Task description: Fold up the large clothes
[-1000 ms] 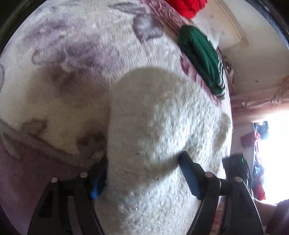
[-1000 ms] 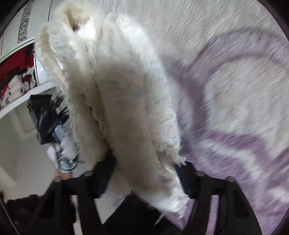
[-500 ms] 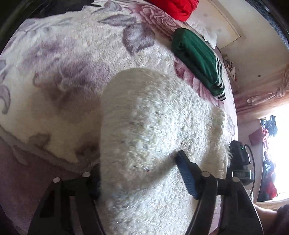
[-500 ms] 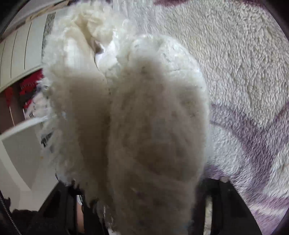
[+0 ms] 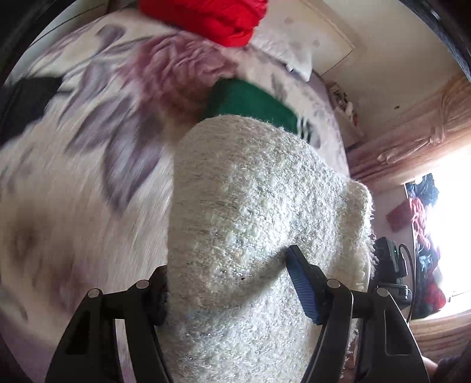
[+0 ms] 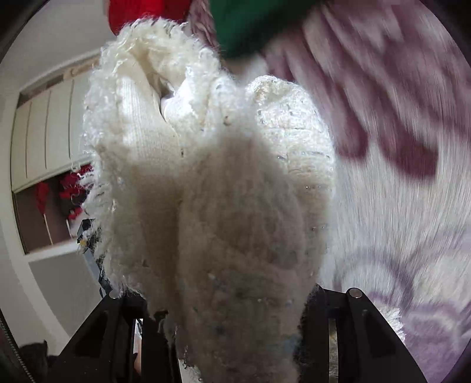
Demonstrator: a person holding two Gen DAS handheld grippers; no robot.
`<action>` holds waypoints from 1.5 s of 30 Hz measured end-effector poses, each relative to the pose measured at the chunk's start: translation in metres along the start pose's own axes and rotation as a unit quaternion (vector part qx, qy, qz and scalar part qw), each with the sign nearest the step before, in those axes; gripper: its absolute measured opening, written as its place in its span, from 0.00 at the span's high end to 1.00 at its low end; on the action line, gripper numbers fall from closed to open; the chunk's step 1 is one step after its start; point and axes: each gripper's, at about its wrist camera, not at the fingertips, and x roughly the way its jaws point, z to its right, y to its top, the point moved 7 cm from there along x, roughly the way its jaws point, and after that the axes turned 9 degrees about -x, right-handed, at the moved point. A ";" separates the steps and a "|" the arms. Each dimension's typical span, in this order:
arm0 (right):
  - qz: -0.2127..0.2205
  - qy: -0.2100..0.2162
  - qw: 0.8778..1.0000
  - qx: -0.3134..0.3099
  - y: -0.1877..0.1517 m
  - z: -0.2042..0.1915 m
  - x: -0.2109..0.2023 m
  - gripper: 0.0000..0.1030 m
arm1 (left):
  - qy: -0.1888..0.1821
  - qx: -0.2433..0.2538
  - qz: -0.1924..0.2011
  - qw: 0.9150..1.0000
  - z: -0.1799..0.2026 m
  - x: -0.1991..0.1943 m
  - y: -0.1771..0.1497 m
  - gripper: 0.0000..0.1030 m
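Up close, the left gripper [image 5: 226, 282] has its fingers closed onto a thick bundle of the white fuzzy sweater [image 5: 250, 224] — the blue pad presses into the knit on one side, and the other finger is half buried in it. The right gripper [image 6: 232, 297] is in the same position: both fingers are squeezed against a fat wad of the same sweater [image 6: 206, 191], which spills forward over them and fills most of its view.

The garment looks bunched and doubled over, not flat, so I'd judge the fold is mid-way at best. It is held in the air between the two grippers and not laid out, and the final smoothing and setting down remain.

Beyond the sweater lies the floral blanket [image 5: 88, 147], blurred with motion. Farther on it sits a folded green garment [image 5: 250, 103], and past that a red garment [image 5: 212, 17]. Both look already folded, so this sweater seems to be one of several in the job.
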 end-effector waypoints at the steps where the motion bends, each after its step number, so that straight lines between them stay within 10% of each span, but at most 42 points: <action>1: 0.006 -0.002 1.000 -0.004 0.015 -0.005 -0.007 0.59 | -0.006 0.003 0.003 1.000 0.011 0.005 0.022 0.36; 13: 0.040 -0.058 0.995 -0.065 0.294 -0.004 -0.050 0.59 | -0.037 0.009 -0.005 0.999 0.043 0.163 0.225 0.37; 17: 0.036 -0.091 0.994 -0.039 0.339 0.050 -0.034 0.59 | 0.000 0.022 -0.035 0.999 0.026 0.228 0.236 0.36; 25: 0.022 -0.110 0.993 -0.026 0.349 0.096 -0.035 0.40 | 0.038 0.062 -0.040 0.997 0.027 0.204 0.224 0.34; 28: 0.033 -0.233 0.970 -0.065 0.332 0.075 -0.037 0.24 | 0.097 0.097 -0.006 0.991 0.031 0.182 0.212 0.30; 31: 0.055 -0.335 0.937 -0.083 0.288 0.065 -0.052 0.19 | 0.157 0.121 0.025 0.980 0.031 0.162 0.195 0.07; 35: 0.092 -0.502 0.853 -0.112 0.214 0.037 -0.055 0.07 | 0.199 0.145 0.076 0.966 0.041 0.122 0.165 0.06; 40: 0.145 -0.590 0.781 -0.141 0.184 0.000 -0.089 0.03 | 0.199 0.158 0.123 0.959 0.067 0.054 0.124 0.05; 45: 0.203 -0.618 0.747 -0.140 0.134 -0.087 -0.145 0.03 | 0.189 0.167 0.155 0.955 0.093 -0.020 0.088 0.04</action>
